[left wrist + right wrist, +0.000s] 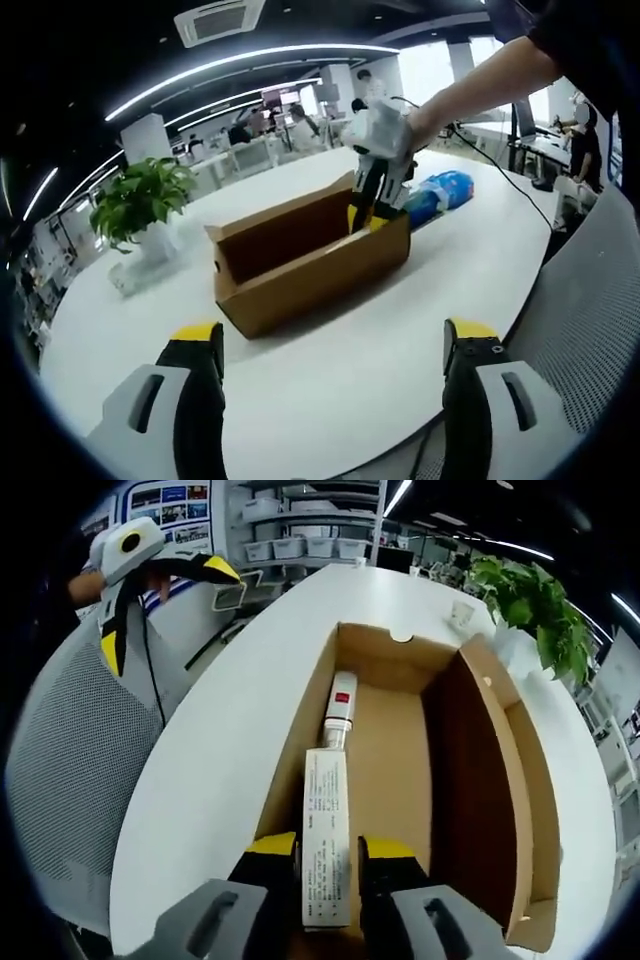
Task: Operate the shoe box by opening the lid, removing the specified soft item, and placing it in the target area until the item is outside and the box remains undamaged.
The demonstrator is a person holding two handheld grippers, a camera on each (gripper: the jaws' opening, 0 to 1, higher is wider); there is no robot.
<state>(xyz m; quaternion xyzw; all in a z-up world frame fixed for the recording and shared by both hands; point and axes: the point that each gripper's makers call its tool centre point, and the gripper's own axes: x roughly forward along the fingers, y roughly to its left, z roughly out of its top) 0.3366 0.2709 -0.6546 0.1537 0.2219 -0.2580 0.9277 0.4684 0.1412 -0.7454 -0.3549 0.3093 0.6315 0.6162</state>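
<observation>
right gripper (pixel 328 865) pinches a slim white carton (pixel 326 850) inside the open shoe box (pixel 490 780); lifting out and placing remain. left gripper (pixel 330 350) waits, jaws spread.

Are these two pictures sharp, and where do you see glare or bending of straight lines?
Left gripper view: ceiling light strips curve strongly from fisheye distortion; windows overexposed; cardboard box fairly sharp. Right gripper view: white table edge bows; right gripper near the lens is slightly soft; potted plant sharp.
</observation>
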